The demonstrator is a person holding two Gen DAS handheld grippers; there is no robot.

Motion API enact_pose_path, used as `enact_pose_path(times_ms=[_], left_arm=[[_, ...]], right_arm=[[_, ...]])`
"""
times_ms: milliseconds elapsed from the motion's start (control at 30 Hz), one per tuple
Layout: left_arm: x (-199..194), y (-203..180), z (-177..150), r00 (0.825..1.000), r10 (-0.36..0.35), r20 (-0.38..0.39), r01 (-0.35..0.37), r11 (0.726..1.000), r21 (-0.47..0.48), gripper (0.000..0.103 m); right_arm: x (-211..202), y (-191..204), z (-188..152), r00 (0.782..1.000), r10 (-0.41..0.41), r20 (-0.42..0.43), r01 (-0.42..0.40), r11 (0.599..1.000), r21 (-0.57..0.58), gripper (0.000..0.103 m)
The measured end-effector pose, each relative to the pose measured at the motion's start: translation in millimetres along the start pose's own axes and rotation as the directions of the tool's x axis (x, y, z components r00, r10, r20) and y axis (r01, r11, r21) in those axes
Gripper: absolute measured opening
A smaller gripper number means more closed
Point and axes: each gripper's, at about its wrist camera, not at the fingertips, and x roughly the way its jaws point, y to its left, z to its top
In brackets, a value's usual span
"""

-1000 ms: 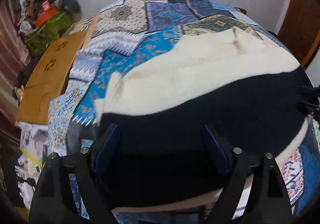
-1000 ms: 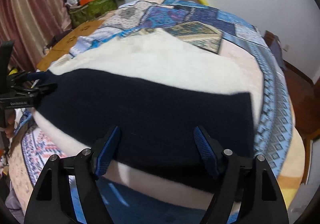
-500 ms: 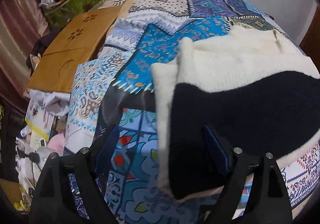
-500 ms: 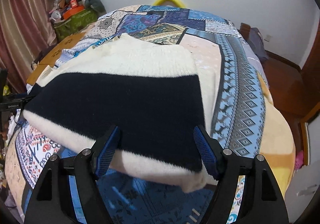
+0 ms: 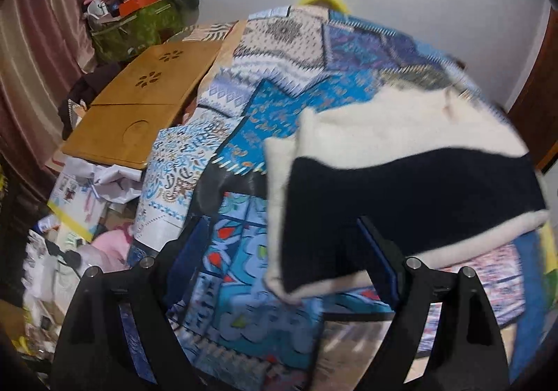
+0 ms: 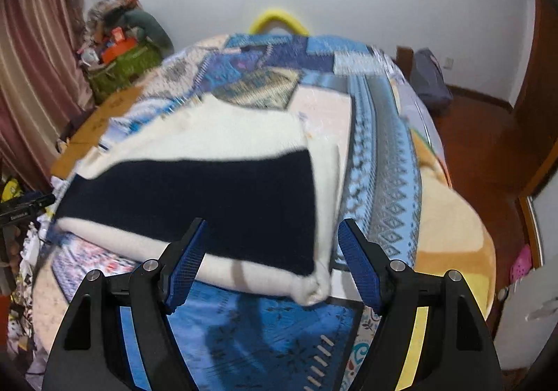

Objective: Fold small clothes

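A folded cream and navy knit garment [image 5: 401,188] lies on the patterned bedspread [image 5: 286,52]. In the left wrist view it sits at the right, and my left gripper [image 5: 282,251] is open and empty, its right finger next to the garment's near left corner. In the right wrist view the garment [image 6: 216,188] lies just beyond my right gripper [image 6: 272,251], which is open and empty, close above the garment's near edge. The left gripper's tip [image 6: 24,208] shows at the far left of that view.
A wooden lap table [image 5: 139,108] lies off the bed's left side, with a green bag of clutter [image 5: 136,21] behind it. Papers and litter [image 5: 69,227] cover the floor at left. A wooden floor and door [image 6: 495,147] lie to the right.
Both grippers have pulled back and up from the garment. The left one has swung left, off the navy band onto the bedspread. The garment now lies folded and free.
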Motion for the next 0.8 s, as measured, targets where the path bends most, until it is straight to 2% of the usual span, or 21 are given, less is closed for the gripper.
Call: enact_pose_path(times_ms=[233,333,433,500,567,667,767,800], left_arm=[[-7,-27,-18,0.995,-0.086,-0.045,0.086,0.996,-0.011,0.085],[-1,-34,-31,0.983,-0.159,-0.092,0.155,0.987,-0.05,0.085],[13,-37,-39,0.946,-0.276,-0.167,0.265,0.96,-0.085,0.085],[22,-36,-43,0.935,-0.297,-0.192,0.279,0.953,-0.114,0.085],[29,-32,-46,0.917,-0.342,-0.205,0.313,0.936,-0.164,0.085],[35,-26,-42,0.905,-0.384,-0.184,0.342,0.913,-0.224,0.086],[45,-23,-35,0.858,-0.489,-0.157,0.427,0.849,-0.312,0.088],[48,-21,-32,0.849,-0.505,-0.153,0.438,0.836,-0.329,0.088]], right_arm=[[-7,41,13,0.994,0.085,0.063,-0.081,0.995,-0.062,0.073],[6,60,15,0.993,0.105,0.05,-0.099,0.99,-0.105,0.073],[26,74,12,0.995,0.096,0.021,-0.092,0.986,-0.142,0.073],[40,80,9,0.995,0.097,-0.009,-0.098,0.984,-0.152,0.073],[55,84,5,0.995,0.094,-0.044,-0.1,0.983,-0.155,0.073],[73,88,-1,0.992,0.087,-0.093,-0.101,0.982,-0.161,0.073],[83,84,-6,0.989,0.107,-0.107,-0.121,0.983,-0.136,0.074],[83,84,-6,0.988,0.115,-0.107,-0.128,0.984,-0.126,0.074]])
